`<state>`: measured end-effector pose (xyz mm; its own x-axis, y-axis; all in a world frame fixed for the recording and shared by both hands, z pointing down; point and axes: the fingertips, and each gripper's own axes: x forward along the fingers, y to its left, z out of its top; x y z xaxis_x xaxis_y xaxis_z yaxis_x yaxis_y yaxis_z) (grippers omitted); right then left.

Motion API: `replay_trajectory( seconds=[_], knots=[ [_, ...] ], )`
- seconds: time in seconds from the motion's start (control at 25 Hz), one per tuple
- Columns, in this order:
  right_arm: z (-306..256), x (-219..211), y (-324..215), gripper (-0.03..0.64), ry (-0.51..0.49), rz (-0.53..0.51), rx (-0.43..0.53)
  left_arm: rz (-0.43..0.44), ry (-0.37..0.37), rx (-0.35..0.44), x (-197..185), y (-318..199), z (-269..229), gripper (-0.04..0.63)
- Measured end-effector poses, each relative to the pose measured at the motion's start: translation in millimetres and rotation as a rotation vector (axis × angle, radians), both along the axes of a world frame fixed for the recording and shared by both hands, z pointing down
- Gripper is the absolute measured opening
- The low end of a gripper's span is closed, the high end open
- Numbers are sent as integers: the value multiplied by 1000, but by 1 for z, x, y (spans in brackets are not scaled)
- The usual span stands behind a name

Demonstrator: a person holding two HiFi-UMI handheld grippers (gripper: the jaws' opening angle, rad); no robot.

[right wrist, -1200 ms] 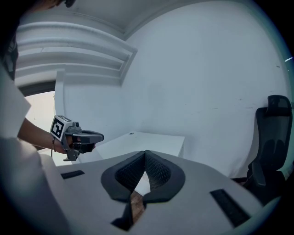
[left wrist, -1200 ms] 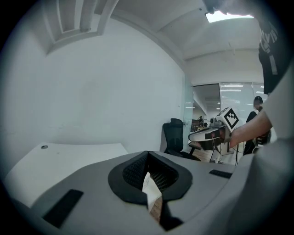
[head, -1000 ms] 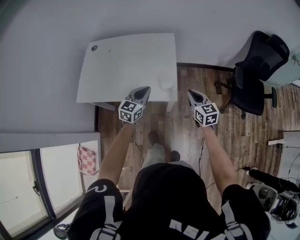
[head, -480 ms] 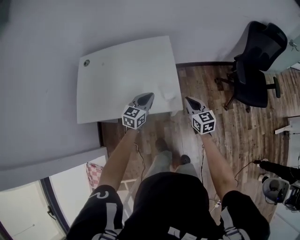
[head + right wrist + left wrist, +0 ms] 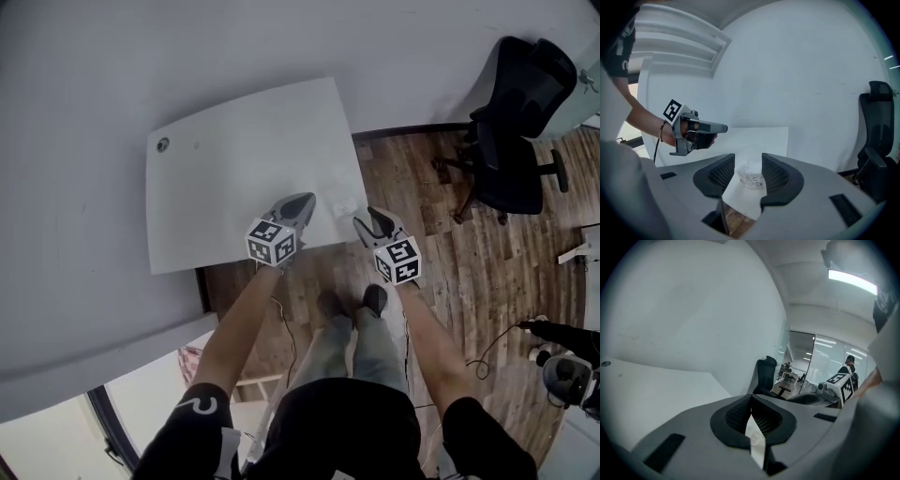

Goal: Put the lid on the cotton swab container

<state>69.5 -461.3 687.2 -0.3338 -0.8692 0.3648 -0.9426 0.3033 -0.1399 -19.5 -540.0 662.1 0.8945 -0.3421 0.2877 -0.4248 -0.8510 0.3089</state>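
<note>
Head view looks steeply down over the white table (image 5: pixel 234 169); both gripper views skim low across that same table

White rectangular table (image 5: pixel 234 159) set against a pale grey wall (image 5: pixel 187 47). Small round grey grommet (image 5: pixel 163 143) at its far-left corner. Dark wood-plank floor (image 5: pixel 450 253) to the right of it. Black swivel office chair (image 5: pixel 511 122) by the wall, well apart from the table. Ceiling strip light (image 5: pixel 851 281) lit. Glass partition (image 5: pixel 825 362) beyond.

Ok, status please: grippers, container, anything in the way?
Left gripper shut. Right gripper: jaws just been opening, container ahead, not gripped. Lid not seen. Nothing in the way.
</note>
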Motion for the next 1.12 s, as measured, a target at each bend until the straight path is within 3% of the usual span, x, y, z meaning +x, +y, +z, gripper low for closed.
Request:
replay_trajectory(
  seconds=[0.4, 0.6, 0.84, 1.12],
  knots=[
    [51, -11, -15, 343, 61, -76, 5, 20, 50, -67, 22, -25, 37, 26],
    [71, -10, -24, 354, 71, -88, -3, 86, 101, -76, 41, -26, 41, 30],
    [85, -9, -27, 359, 74, -111, -22, 158, 106, -134, 60, -17, 51, 194],
    [88, -11, -36, 359, 66, -116, -26, 211, 82, -150, 72, -10, 53, 206]
  ],
)
